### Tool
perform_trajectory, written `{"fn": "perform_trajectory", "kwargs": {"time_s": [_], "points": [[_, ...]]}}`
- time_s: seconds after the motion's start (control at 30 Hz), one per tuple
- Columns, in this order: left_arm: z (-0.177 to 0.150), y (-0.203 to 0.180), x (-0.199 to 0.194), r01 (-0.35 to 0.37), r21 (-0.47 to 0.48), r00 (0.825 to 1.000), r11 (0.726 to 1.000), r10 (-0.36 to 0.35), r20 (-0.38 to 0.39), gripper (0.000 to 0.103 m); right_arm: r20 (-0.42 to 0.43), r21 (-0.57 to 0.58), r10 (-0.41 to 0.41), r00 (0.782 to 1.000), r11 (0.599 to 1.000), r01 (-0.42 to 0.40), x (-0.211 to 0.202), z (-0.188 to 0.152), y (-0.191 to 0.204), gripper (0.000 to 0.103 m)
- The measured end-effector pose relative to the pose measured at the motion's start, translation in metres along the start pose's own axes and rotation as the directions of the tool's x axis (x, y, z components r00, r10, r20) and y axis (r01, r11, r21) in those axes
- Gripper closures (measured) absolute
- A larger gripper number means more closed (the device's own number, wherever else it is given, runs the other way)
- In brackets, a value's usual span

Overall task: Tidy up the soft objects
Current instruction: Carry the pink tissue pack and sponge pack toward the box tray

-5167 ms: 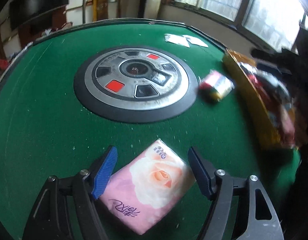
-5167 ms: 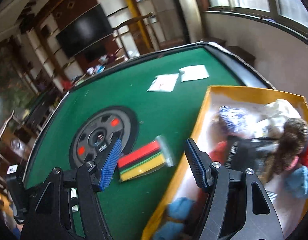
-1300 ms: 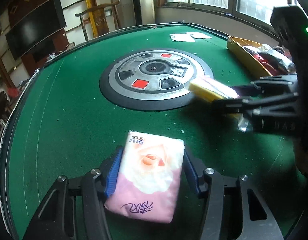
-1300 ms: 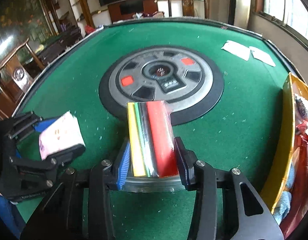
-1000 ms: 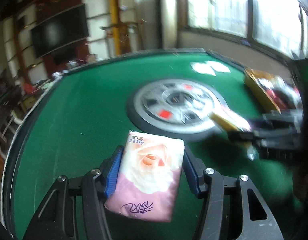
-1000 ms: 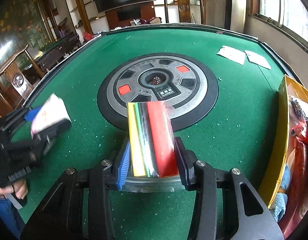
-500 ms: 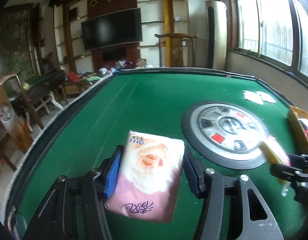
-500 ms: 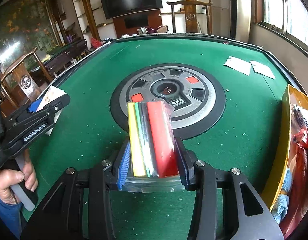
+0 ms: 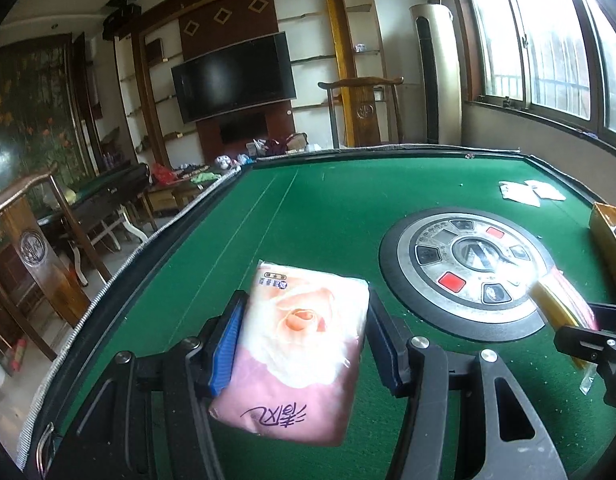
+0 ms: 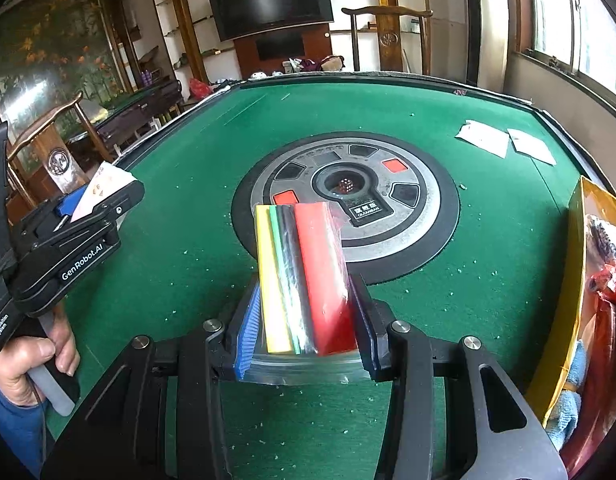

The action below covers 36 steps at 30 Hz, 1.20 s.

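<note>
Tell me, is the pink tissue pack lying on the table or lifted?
Lifted: the tissue pack sits clamped in the left gripper, clear of the green table.

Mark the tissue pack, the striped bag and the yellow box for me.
tissue pack point(image 9: 303, 332): left wrist view, on the rose print.
striped bag point(image 10: 324, 272): right wrist view, on the red stripe.
yellow box point(image 10: 564, 300): right wrist view, on the near side wall.
</note>
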<state>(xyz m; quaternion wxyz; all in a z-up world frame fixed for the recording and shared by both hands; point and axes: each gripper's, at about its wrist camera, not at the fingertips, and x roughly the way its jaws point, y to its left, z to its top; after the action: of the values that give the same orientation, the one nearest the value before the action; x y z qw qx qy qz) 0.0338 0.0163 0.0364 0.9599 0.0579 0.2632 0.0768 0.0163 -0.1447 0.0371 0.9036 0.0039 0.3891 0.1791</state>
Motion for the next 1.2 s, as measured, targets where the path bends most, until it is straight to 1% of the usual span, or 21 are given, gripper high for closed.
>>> {"fn": "perform_trajectory", "kwargs": {"time_s": [0.73, 1.0, 1.13, 1.2], "points": [[-0.002, -0.005, -0.007, -0.034, 0.047, 0.999, 0.998, 0.033, 0.029, 0.046, 0.007, -0.013, 0.002, 1.0, 1.0, -0.002, 0.0, 0.0, 0.004, 0.062], [-0.002, -0.006, -0.008, -0.045, 0.058, 0.998, 0.997, 0.043, 0.034, 0.046, 0.031, 0.017, 0.004, 1.0, 1.0, -0.004, -0.008, 0.003, -0.003, 0.062], [-0.002, -0.01, -0.009, -0.02, 0.038, 0.999, 0.999, 0.019, 0.028, 0.046, 0.069, 0.059, -0.003, 0.998, 0.998, -0.001, -0.018, 0.008, -0.017, 0.062], [-0.001, -0.014, -0.01, -0.017, 0.044, 1.0, 0.999, 0.015, 0.027, 0.046, 0.085, 0.098, -0.003, 0.996, 0.995, -0.005, -0.025, 0.009, -0.028, 0.062]]}}
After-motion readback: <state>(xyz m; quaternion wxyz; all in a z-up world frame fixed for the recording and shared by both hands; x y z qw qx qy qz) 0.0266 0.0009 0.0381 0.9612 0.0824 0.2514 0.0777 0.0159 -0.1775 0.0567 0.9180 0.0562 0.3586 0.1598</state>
